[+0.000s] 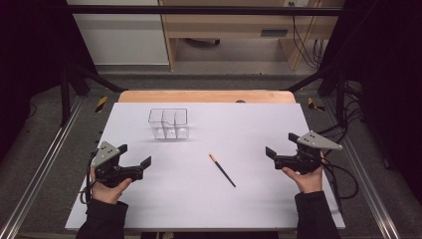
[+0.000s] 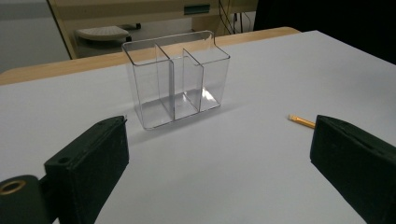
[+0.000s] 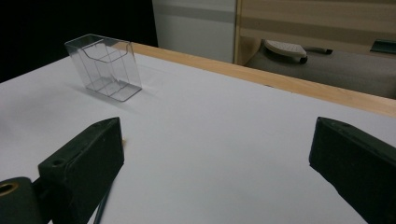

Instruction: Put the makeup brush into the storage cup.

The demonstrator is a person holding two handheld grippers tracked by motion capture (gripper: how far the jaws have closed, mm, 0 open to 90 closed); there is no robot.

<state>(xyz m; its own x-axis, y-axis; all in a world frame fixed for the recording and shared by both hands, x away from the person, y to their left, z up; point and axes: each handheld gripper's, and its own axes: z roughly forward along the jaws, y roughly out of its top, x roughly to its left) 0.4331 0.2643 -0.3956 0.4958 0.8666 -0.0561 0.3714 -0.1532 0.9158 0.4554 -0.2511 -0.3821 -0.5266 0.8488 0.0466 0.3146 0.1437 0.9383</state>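
A clear plastic organizer with three compartments stands upright and empty on the white sheet, toward the back left. A black pencil with an orange end lies flat near the middle. My left gripper hovers open at the front left, short of the organizer; the pencil's orange end peeks out beside its right jaw. My right gripper is held open at the right, well apart from the pencil. Along its jaws I see the organizer far off to the left. Nothing sits between either pair of jaws.
The white sheet covers a wooden table whose far edge shows bare. Metal rails run along both sides, and cables trail at the right. A wooden desk stands beyond the table.
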